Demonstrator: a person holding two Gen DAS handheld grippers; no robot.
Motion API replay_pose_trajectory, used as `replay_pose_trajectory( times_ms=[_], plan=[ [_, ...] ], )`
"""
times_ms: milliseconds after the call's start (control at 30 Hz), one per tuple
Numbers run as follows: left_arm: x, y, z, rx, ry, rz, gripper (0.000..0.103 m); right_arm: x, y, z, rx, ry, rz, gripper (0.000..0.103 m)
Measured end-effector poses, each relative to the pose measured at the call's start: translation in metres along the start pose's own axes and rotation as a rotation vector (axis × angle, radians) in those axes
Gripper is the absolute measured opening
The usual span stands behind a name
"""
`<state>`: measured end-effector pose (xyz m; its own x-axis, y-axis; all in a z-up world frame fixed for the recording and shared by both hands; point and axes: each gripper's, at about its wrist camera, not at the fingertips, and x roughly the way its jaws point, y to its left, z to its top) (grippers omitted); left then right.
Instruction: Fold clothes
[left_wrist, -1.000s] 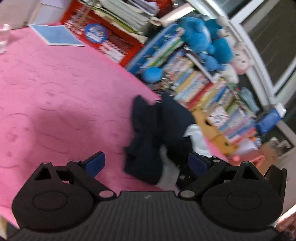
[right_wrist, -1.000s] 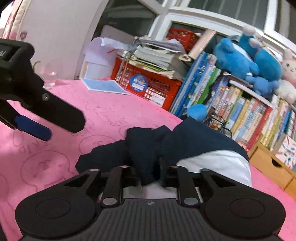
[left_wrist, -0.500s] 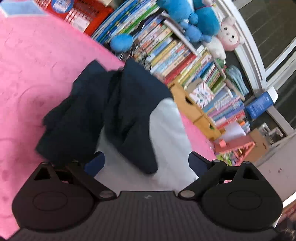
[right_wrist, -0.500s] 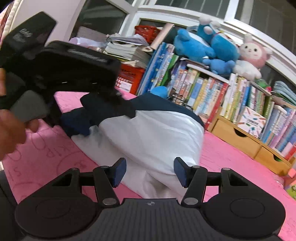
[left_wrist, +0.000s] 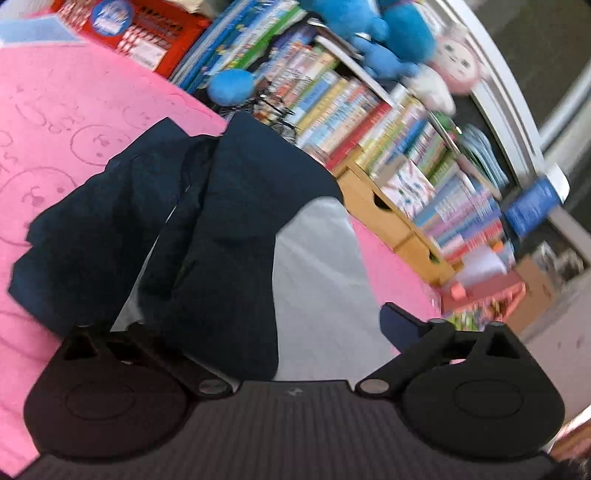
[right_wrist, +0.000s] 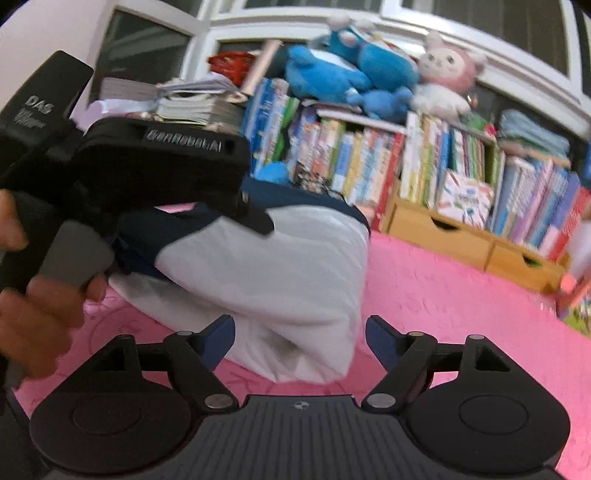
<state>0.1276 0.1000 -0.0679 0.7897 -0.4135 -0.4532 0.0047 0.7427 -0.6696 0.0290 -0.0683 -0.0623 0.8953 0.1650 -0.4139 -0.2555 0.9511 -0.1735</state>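
Note:
A navy and white garment (left_wrist: 236, 229) lies bunched on the pink blanket (left_wrist: 55, 122). In the right wrist view its white body (right_wrist: 280, 280) is folded into a thick bundle, with the navy part behind. My left gripper (left_wrist: 258, 328) is open right over the garment; the cloth covers its left finger, and its right finger's pad (left_wrist: 397, 323) shows. My right gripper (right_wrist: 300, 338) is open, with the white folded edge lying between its fingers. The left gripper's body (right_wrist: 159, 166) and the hand holding it fill the left of the right wrist view.
Bookshelves packed with books (right_wrist: 443, 170) and wooden drawers (right_wrist: 461, 236) stand behind the blanket. Blue and pink plush toys (right_wrist: 351, 81) sit on top. A red basket (left_wrist: 147, 29) stands at the far left, a blue ball (left_wrist: 231, 86) by the shelf.
My right gripper let go of the garment, opened and drew back. My left gripper moved in from the left until it is over the garment. The white body now lies spread out.

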Motion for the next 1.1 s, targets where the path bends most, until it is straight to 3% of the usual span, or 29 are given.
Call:
replay_pose_trajectory(
  times_ms=[67,100,167,233,400,600,833,1100],
  plan=[
    [0.006,0.0,0.004,-0.045,-0.016,0.019,0.047,0.002,-0.006,-0.002,0.039,0.02,-0.011,0.078],
    [0.005,0.002,0.004,-0.063,-0.049,0.02,0.042,0.004,-0.01,-0.002,0.063,0.029,-0.02,0.078],
    [0.0,0.009,0.007,-0.1,-0.086,0.017,0.021,0.007,-0.018,-0.003,0.101,0.042,-0.029,0.078],
    [-0.011,0.019,0.015,-0.13,-0.116,0.006,0.013,0.012,-0.024,-0.001,0.13,0.055,-0.032,0.078],
    [-0.039,0.039,0.03,-0.103,-0.182,0.073,0.013,0.026,-0.023,0.008,0.139,0.067,-0.012,0.079],
    [-0.045,0.047,0.02,-0.032,-0.165,0.155,0.013,0.041,-0.001,0.01,0.038,0.08,-0.039,0.078],
    [-0.05,0.052,0.018,0.041,-0.157,0.231,0.014,0.044,-0.011,0.006,-0.001,0.101,-0.047,0.078],
    [-0.055,0.044,0.009,0.179,-0.207,0.338,0.014,0.046,-0.002,0.005,-0.065,0.11,-0.043,0.078]
  ],
)
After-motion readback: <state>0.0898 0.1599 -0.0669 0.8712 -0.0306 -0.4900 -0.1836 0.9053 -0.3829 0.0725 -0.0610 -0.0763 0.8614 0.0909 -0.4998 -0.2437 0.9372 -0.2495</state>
